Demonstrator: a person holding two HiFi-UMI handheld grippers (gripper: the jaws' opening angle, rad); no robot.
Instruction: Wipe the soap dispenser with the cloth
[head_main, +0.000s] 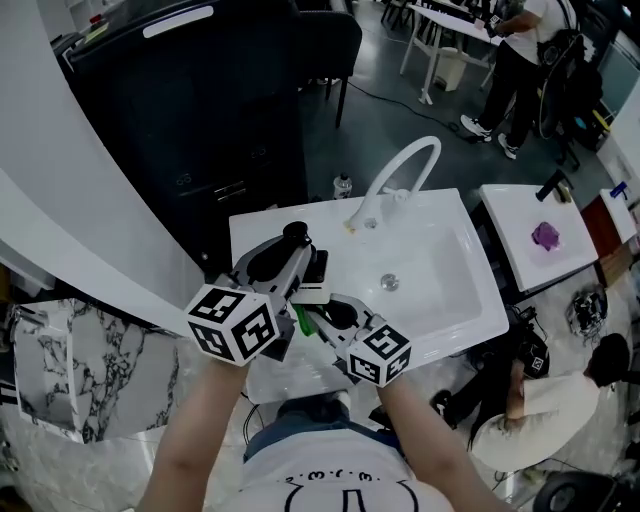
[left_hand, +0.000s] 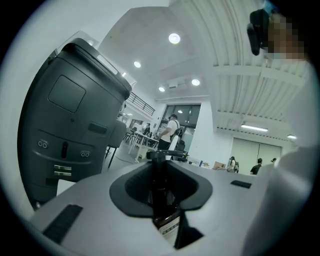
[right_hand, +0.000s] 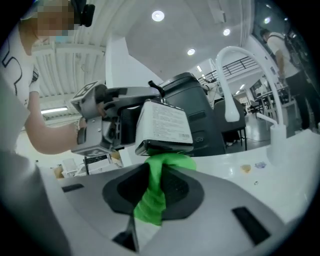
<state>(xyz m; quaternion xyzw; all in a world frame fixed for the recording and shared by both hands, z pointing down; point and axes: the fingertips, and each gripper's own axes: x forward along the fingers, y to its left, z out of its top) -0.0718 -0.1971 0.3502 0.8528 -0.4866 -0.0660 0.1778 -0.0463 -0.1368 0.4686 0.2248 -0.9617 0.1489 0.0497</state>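
Over the near left corner of the white worktop (head_main: 262, 228), the left claw (left_hand: 160, 181) is clamped on the soap dispenser (right_hand: 165, 125), a dark pump bottle with a white label. The bottle is lifted clear of the surface and tipped on a slant. In the left gripper view it stands squarely between the jaws, pump head at the far end and label nearest the camera.

Just right of it, a bunched green cloth (right_hand: 150, 205) is pressed up against the underside of the bottle. The cloth is pinched in the right claw (head_main: 320, 318), whose jaws are drawn in tight on the fabric, a wad of which pokes out past the tips. The two tools meet tip to tip in front of the person.

Further right the basin (head_main: 430, 270) lies empty, the white curved tap (head_main: 405, 165) rising at the far edge of the worktop.

The wiping step itself looks to be in hand, with cloth and bottle in contact at the base. How much of the bottle has been covered cannot be judged. The next move probably calls for dragging the cloth along the labelled side towards the pump. Meanwhile the left claw must keep the bottle steady or turn it to offer a fresh face. The cloth needs enough pressure to rub, but not so much that it pushes the bottle out of the jaws.
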